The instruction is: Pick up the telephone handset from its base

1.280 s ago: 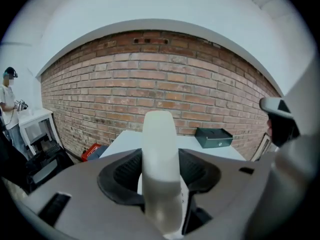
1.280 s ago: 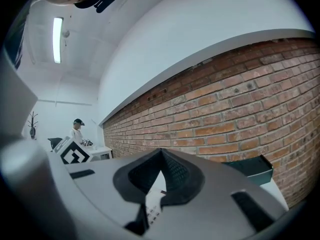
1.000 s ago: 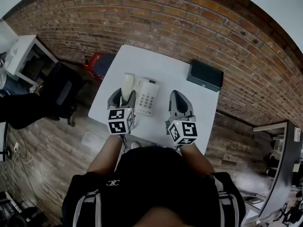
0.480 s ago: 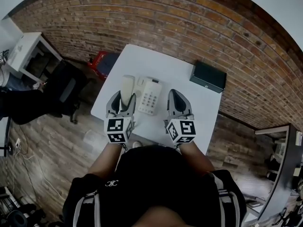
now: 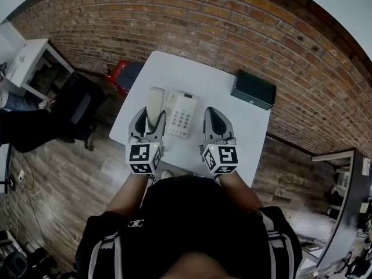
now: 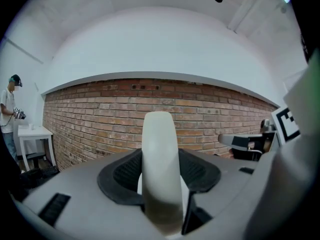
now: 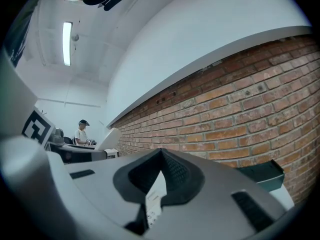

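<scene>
Gripping the cream telephone handset (image 5: 154, 100) near its lower end with the left gripper (image 5: 150, 117), jaws parted only by the handset's width and pressed against both its sides. In the left gripper view, rising from between the jaws against the brick wall (image 6: 210, 119). From above, sitting over the left side of the white telephone base (image 5: 182, 116), close to the left edge of the white table (image 5: 192, 74); cannot tell whether quite clear of the cradle. Holding the right gripper (image 5: 214, 116) just right of the base, over the table's near half, tips brought together on nothing, with only a sliver of the keypad (image 7: 156, 196) showing through the slit behind them. At the far right corner, a flat black box (image 5: 253, 90), well apart from the telephone. On the wood floor (image 5: 64, 179) beyond the left edge, a black office chair (image 5: 75, 106) and something red (image 5: 118, 74).
</scene>
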The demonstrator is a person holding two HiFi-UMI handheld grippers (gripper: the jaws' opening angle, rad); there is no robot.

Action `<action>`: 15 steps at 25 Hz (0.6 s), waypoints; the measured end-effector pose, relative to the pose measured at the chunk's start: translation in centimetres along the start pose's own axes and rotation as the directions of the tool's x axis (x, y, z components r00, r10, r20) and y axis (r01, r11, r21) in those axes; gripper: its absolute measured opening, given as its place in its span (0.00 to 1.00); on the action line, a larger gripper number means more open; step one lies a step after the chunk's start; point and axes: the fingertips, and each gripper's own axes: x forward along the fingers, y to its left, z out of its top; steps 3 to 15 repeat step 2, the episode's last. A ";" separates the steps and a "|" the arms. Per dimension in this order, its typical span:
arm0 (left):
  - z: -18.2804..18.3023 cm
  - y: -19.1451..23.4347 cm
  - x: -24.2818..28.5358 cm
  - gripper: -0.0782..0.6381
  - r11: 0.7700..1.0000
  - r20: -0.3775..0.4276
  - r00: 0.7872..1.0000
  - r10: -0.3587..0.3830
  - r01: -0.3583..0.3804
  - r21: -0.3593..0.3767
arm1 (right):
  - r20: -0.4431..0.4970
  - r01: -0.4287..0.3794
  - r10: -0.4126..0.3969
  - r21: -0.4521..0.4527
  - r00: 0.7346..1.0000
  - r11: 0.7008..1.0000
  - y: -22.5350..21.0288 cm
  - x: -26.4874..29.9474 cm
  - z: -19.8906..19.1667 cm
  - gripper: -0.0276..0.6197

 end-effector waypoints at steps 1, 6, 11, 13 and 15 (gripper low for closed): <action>0.1 -0.1 0.0 0.41 1.000 0.004 1.000 0.000 0.000 0.000 | 0.002 0.000 0.000 -0.004 1.000 1.000 0.0 -0.1 0.0 0.04; 0.1 -0.2 0.0 0.41 1.000 0.009 1.000 0.000 0.000 0.000 | 0.003 0.001 -0.001 -0.008 1.000 1.000 -0.1 -0.1 0.1 0.04; 0.1 -0.2 0.0 0.41 1.000 0.009 1.000 0.000 0.000 0.000 | 0.003 0.001 -0.001 -0.008 1.000 1.000 -0.1 -0.1 0.1 0.04; 0.1 -0.2 0.0 0.41 1.000 0.009 1.000 0.000 0.000 0.000 | 0.003 0.001 -0.001 -0.008 1.000 1.000 -0.1 -0.1 0.1 0.04; 0.1 -0.2 0.0 0.41 1.000 0.009 1.000 0.000 0.000 0.000 | 0.003 0.001 -0.001 -0.008 1.000 1.000 -0.1 -0.1 0.1 0.04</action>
